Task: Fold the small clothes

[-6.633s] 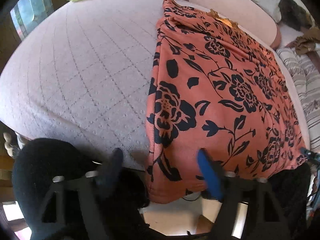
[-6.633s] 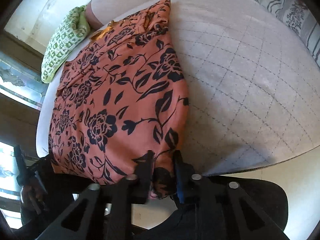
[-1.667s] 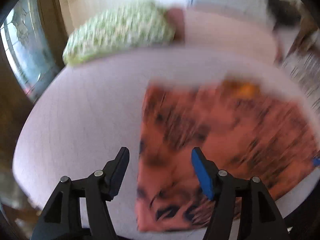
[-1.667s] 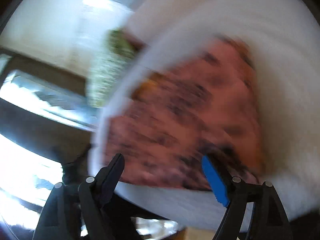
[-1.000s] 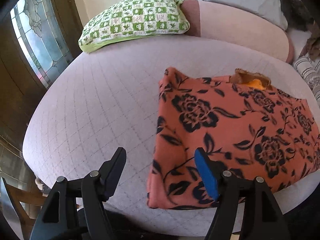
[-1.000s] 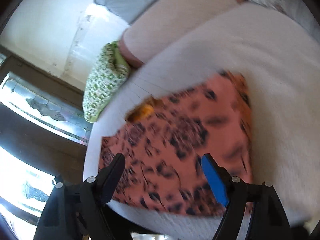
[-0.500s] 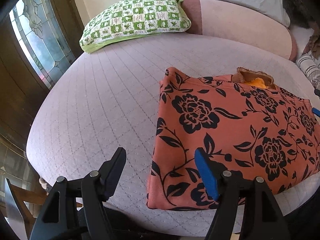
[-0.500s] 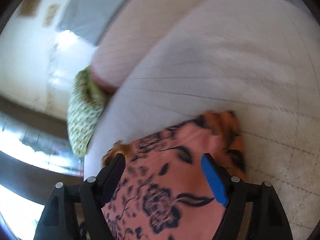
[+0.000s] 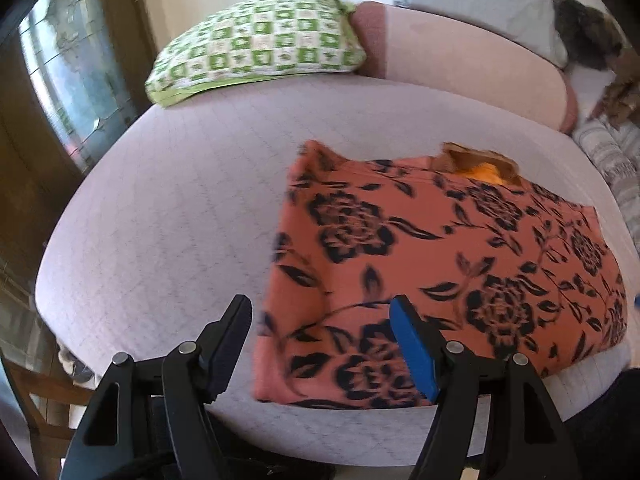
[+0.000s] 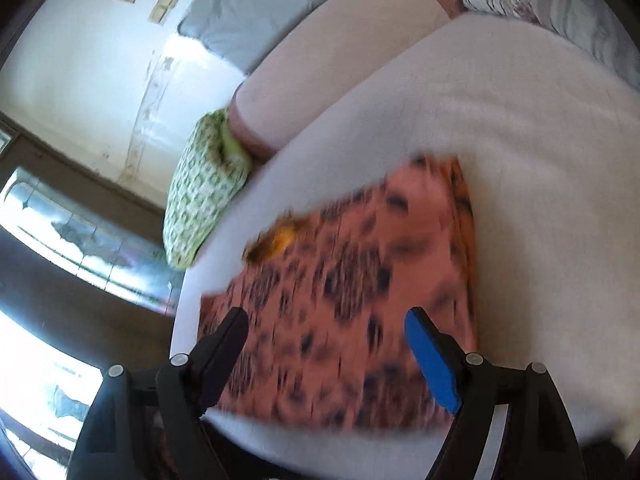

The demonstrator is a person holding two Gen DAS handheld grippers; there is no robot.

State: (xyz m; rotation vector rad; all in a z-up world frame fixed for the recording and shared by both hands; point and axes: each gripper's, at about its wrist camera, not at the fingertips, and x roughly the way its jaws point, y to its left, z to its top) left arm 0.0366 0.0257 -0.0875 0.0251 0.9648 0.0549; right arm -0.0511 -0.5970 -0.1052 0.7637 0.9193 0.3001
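Both grippers released, left gripper [image 9: 320, 320], right gripper [image 10: 326, 332], garment [image 9: 440, 264] now folded

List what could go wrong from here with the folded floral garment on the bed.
1. The folded orange garment with black flowers lies close to the near edge of the pale quilted mattress; a careless pull could drag it off.
2. Both the left gripper and right gripper are open and hold nothing, so the next pinch may catch only the top layer and undo the fold.
3. The right wrist view is blurred, so aiming there may be off.
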